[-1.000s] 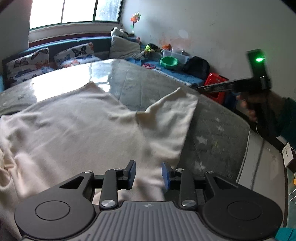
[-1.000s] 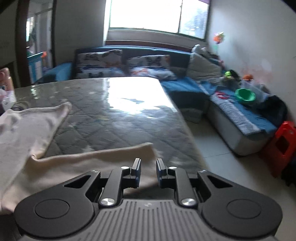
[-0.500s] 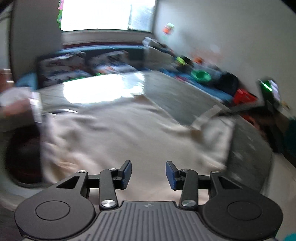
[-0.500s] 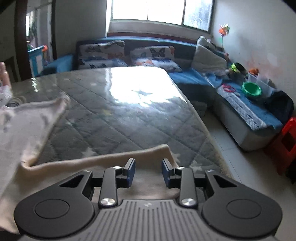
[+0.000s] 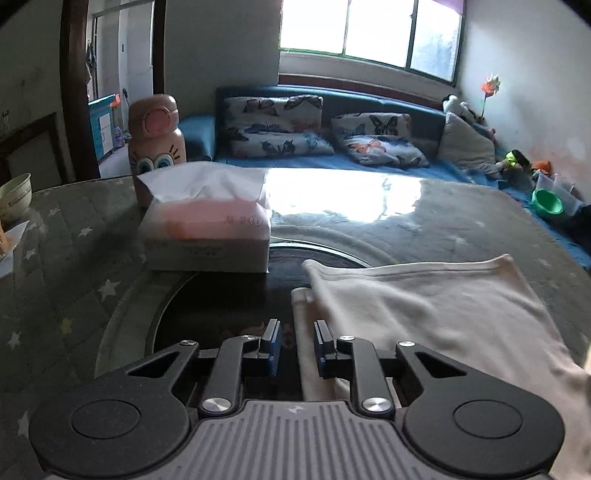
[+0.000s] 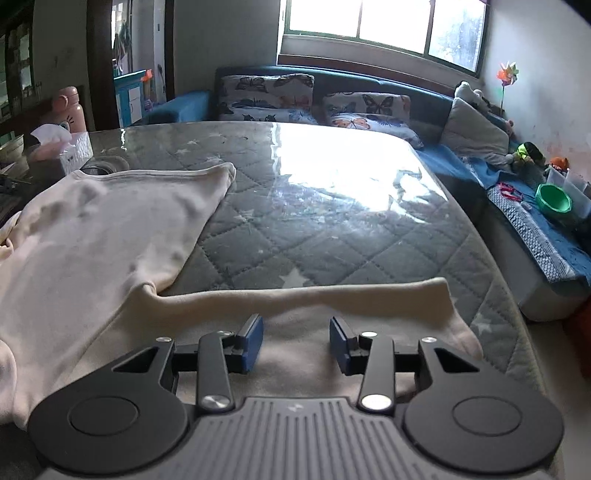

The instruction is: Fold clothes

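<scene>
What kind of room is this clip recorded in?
Most likely a home living room: a dark blue sofa with butterfly-print cushions runs under a wide window, and a cream garment lies on a table covered with grey quilted star-print cloth.

Surface (image 6: 332, 236): grey quilted star cover under glossy sheet. Cream garment (image 6: 92, 236) spread flat under both jaws; tissue box (image 5: 207, 229), pink bottle (image 5: 157, 134) beyond left jaws.

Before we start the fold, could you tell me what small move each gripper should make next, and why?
Probably lower and close. The left gripper, jaws just narrowing, straddles the cream garment at its edge; the right gripper, jaws just opening, hovers over the sleeve. Neither pinches cloth yet.
</scene>
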`<action>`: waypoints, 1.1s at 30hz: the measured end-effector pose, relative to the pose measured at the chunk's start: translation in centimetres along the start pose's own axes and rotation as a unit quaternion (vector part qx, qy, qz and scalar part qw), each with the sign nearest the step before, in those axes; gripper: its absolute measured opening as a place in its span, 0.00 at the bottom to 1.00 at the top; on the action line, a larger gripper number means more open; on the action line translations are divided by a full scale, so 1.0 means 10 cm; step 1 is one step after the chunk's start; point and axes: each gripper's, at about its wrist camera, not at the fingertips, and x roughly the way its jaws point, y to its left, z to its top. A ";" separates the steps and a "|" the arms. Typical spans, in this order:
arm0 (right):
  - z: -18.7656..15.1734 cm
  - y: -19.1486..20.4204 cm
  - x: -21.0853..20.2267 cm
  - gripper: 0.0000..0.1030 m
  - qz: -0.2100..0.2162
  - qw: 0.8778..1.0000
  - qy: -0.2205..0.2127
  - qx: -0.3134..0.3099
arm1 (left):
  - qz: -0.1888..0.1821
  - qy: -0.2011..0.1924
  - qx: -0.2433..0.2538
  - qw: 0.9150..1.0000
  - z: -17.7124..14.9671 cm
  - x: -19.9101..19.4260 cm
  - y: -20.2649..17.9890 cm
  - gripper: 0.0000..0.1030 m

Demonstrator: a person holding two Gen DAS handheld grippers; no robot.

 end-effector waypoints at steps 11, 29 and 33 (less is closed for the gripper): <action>-0.04 -0.04 0.02 0.51 -0.001 1.000 0.002 0.015 | -0.016 0.027 0.005 1.000 -0.01 0.33 -0.11 0.21; -0.03 -0.04 0.04 0.54 -0.011 1.000 0.002 0.017 | 0.131 -0.032 -0.009 0.991 -0.11 0.00 0.32 0.00; -0.05 -0.04 0.03 0.55 -0.011 1.000 0.000 0.020 | 0.165 -0.044 -0.046 0.984 -0.19 -0.23 0.67 0.00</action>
